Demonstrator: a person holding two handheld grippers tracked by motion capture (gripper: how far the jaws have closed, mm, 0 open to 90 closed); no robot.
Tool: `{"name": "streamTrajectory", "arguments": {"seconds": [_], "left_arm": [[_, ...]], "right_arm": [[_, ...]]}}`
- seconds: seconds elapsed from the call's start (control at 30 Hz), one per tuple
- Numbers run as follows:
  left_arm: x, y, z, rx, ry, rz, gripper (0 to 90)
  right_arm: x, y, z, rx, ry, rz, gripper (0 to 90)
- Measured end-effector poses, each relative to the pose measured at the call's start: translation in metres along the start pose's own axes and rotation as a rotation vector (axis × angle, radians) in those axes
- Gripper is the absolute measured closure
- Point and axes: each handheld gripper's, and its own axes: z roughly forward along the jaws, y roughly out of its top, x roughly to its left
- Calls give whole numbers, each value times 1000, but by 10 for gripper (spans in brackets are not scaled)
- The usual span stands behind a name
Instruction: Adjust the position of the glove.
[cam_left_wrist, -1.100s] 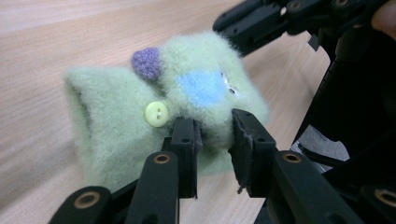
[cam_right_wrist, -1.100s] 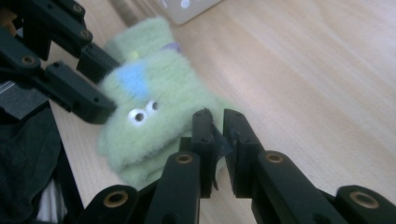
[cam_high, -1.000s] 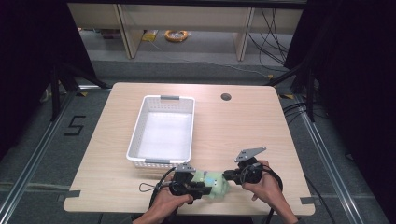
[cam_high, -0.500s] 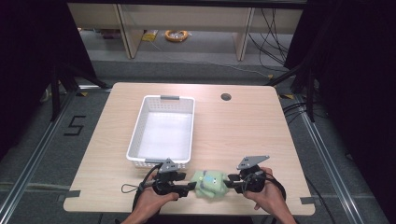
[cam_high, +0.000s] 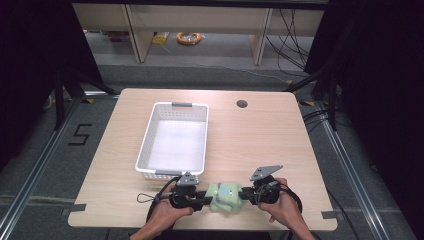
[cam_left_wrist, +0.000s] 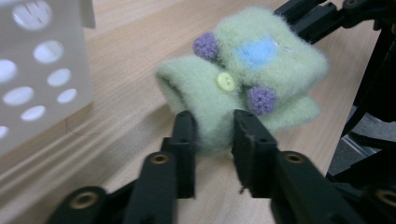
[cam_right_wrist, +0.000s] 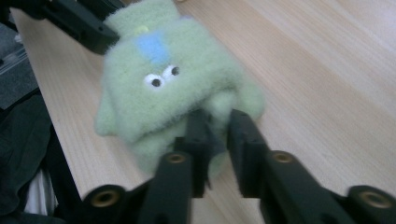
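Observation:
A fuzzy green woollen piece with a blue patch, purple bobbles, a yellow button and two stitched eyes lies near the table's front edge. My left gripper meets it from the left. In the left gripper view its jaws have just been closing and pinch a fold of the green wool. My right gripper meets it from the right. Its jaws have also just been closing and clamp the lower edge of the wool.
A white perforated basket stands just behind my left hand, its wall close to the left gripper. The wooden table has a round cable hole at the back. The front edge lies right under both hands.
Both hands sat slightly farther apart half a second ago and have come back in toward the green piece. The piece has stayed at the table's front edge between them.

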Motion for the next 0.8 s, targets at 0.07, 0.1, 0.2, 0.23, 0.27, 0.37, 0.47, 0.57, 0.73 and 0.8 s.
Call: {"name": "streamTrajectory", "arguments": {"seconds": [0.07,0.1,0.2,0.23,0.27,0.37,0.47,0.57,0.73,0.8], "left_arm": [[-2,1,-4,-6,-1,-2,779],[-2,2,-6,-12,-8,13,789],[-8,4,-12,-21,-41,2,802],[-11,3,-13,-25,-47,-17,803],[-17,3,-14,-31,-73,-29,803],[-23,1,-11,-37,-74,-13,801],[-26,-4,-4,-18,-84,-27,798],[-28,-7,2,-5,-85,-22,796],[-32,-10,1,-13,-75,-26,795],[-29,-9,-1,-6,-77,-19,795]], "right_arm": [[0,2,-3,3,1,-20,874],[0,2,-4,-15,-3,-16,881],[3,6,-11,-40,-18,-34,888],[3,8,-15,-29,-16,-37,888],[3,11,-21,-54,-17,-34,888],[0,12,-25,-57,-21,-34,889],[-4,12,-26,-46,-26,-25,888],[-12,11,-17,-29,-31,-37,888],[-15,13,-9,0,-5,-24,887],[-15,13,-8,-1,-1,-22,887]]}}
